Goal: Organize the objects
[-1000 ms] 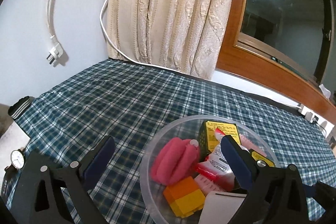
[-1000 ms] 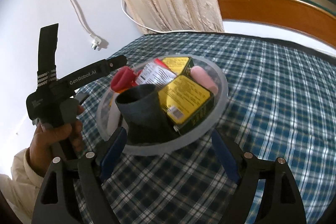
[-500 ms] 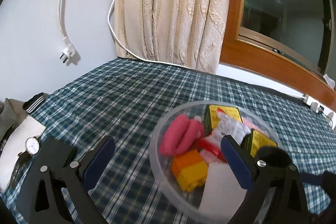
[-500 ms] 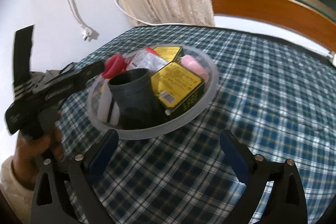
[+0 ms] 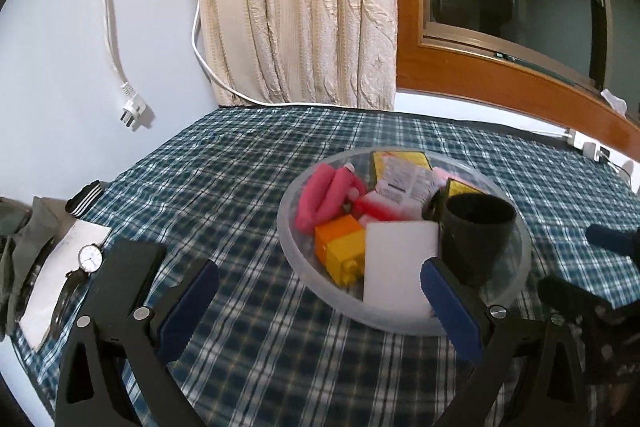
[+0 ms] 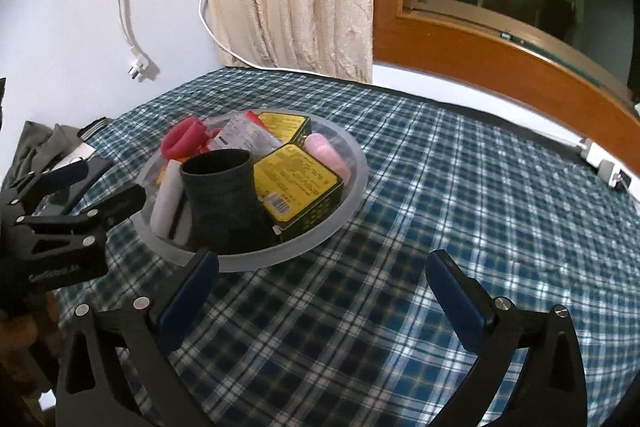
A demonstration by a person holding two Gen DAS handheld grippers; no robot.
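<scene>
Left wrist view: the left gripper has its jaws spread wide and holds nothing, hovering over the plaid cloth at the near rim of the clear bowl, with its right finger overlapping that rim. The bowl sits on the cloth and is packed: pink foam rollers on the bowl's left side, an orange-yellow block just in front of them, a white slab standing at the near rim, a dark cup upright at the bowl's right, crinkly packets and yellow boxes behind. My guess is that the rollers are soft and light and will squash, so pinch one across its middle. The block looks stiff with flat faces, an easy grip. The cup is probably light, best taken by its wall near the lip. A wristwatch lies well left of the bowl. Right wrist view: the right gripper is likewise spread wide and empty, its left finger at the bowl's near edge. From here a yellow-labelled box leans against the cup; it looks rigid and is probably the heaviest item. The left gripper shows at the bowl's left.
</scene>
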